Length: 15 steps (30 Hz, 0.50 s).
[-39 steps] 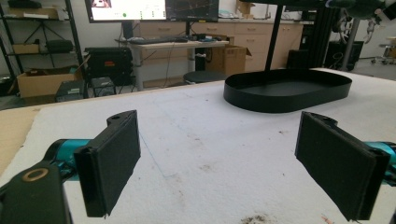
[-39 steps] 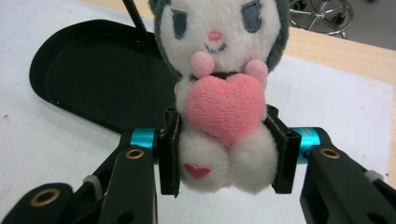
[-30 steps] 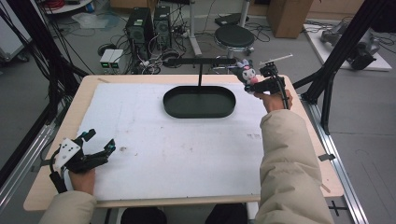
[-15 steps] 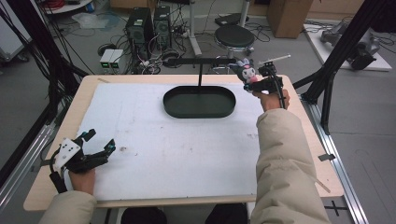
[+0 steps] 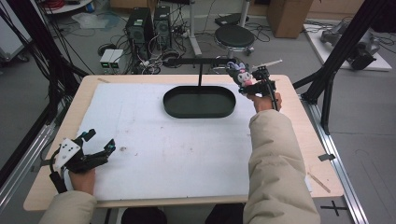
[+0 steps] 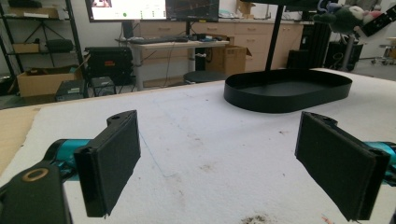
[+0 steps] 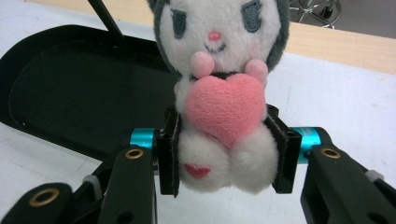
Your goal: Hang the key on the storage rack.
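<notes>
The right gripper [image 7: 223,156], raised near the far right of the table [image 5: 299,121] just beside the oval black tray [image 5: 199,101], has its fingers [image 7: 169,154] closed against the lower body of a plush toy [image 7: 223,93]. The toy is white with a dark grey hood, dark eyes and a small pink nose, hugs a pink heart between two pink paws, and carries a small red heart on one foot. The left gripper [image 6: 233,158] rests low over the white mat [image 5: 177,149] at the near left corner, fingers [image 6: 109,161] spread wide with nothing between them.
</notes>
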Each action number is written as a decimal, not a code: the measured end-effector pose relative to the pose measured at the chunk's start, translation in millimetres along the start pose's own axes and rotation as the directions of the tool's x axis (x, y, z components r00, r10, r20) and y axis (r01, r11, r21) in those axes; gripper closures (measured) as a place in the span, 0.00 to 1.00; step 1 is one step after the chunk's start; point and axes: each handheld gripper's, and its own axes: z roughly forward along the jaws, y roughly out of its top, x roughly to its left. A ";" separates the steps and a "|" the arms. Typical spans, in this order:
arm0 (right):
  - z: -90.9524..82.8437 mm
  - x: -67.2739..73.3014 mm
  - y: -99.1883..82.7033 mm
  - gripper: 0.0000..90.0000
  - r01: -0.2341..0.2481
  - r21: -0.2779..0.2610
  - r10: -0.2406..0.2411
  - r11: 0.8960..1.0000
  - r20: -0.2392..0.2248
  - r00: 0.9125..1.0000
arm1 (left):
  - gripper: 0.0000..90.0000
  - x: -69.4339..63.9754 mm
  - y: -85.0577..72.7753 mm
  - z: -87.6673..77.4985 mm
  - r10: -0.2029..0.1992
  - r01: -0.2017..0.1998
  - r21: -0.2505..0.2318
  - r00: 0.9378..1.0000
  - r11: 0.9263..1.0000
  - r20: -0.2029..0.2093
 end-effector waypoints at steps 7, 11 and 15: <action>3.8 -0.4 -0.1 0.58 0.025 -0.003 -0.025 1.000 0.005 1.000 | 0.16 -0.2 0.0 0.0 0.001 -0.001 -0.001 1.000 1.000 0.000; 5.4 0.1 -0.4 0.43 0.049 -0.018 -0.049 0.999 -0.017 0.999 | 0.16 -0.3 -0.1 0.0 0.002 -0.002 -0.001 1.000 1.000 -0.001; 5.6 0.0 -0.3 0.29 0.045 -0.019 -0.046 0.999 -0.055 0.997 | 0.16 -0.5 -0.1 -0.1 0.005 -0.005 -0.001 1.000 1.000 -0.001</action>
